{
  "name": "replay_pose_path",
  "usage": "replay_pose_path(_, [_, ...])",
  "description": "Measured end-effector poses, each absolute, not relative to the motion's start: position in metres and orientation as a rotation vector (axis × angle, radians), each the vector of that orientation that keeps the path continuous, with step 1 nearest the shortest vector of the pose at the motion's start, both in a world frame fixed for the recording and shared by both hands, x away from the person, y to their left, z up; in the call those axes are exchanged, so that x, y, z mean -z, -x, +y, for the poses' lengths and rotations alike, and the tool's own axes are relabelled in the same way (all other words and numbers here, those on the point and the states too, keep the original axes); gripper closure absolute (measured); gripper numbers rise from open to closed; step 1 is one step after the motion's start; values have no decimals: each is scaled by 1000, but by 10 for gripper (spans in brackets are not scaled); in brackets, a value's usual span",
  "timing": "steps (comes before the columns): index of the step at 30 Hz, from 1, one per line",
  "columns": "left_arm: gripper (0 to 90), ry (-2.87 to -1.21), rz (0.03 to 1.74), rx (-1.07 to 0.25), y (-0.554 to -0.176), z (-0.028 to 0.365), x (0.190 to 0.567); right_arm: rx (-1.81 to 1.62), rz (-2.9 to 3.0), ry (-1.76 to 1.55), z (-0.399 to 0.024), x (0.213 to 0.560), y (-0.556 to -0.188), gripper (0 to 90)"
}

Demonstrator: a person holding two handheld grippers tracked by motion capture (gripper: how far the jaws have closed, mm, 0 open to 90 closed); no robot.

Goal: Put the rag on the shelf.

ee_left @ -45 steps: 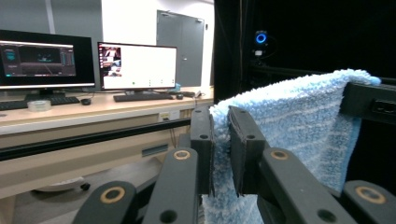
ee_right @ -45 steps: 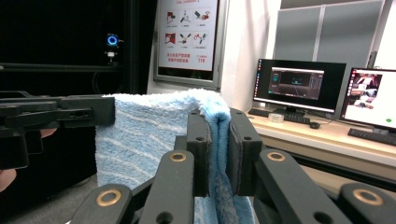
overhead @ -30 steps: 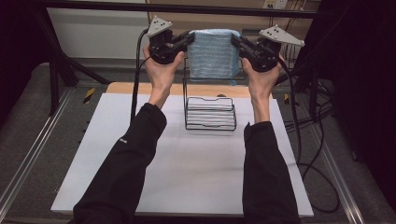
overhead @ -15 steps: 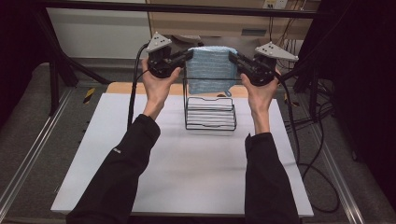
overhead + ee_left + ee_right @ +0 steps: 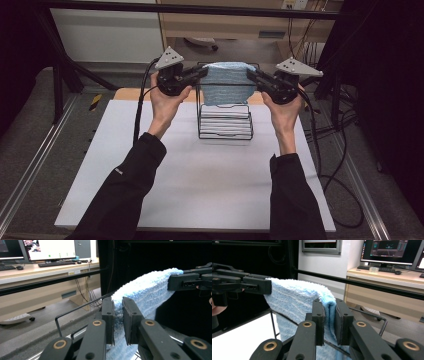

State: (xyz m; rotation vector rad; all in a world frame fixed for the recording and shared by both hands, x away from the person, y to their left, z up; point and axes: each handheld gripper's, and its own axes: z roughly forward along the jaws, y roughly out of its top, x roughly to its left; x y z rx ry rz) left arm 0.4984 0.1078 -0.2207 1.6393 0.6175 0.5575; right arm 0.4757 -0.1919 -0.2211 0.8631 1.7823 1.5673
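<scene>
A white table [image 5: 190, 190] fills the lower frame, with a desk and monitors behind. At upper centre I hold a fluffy light-blue towel [image 5: 225, 85] stretched over a black wire rack [image 5: 225, 122]. My left gripper [image 5: 200, 74] and right gripper [image 5: 251, 76] each pinch one folded top corner.

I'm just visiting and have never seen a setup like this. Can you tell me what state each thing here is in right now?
Blue towel: folded, held up at both ends, draped over the rack's top.
Wire rack: upright on the white table, white plates stacked inside.
Left gripper: fingers shut on the towel's end.
Right gripper: fingers shut on the towel's other end.
White table: bare apart from the rack.
</scene>
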Motion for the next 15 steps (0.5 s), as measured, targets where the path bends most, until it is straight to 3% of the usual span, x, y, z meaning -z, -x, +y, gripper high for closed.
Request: replay_pose_path(15, [776,-1746,584,-534,-478,108,241,-1506,1905,-832,-194,238,-461,799])
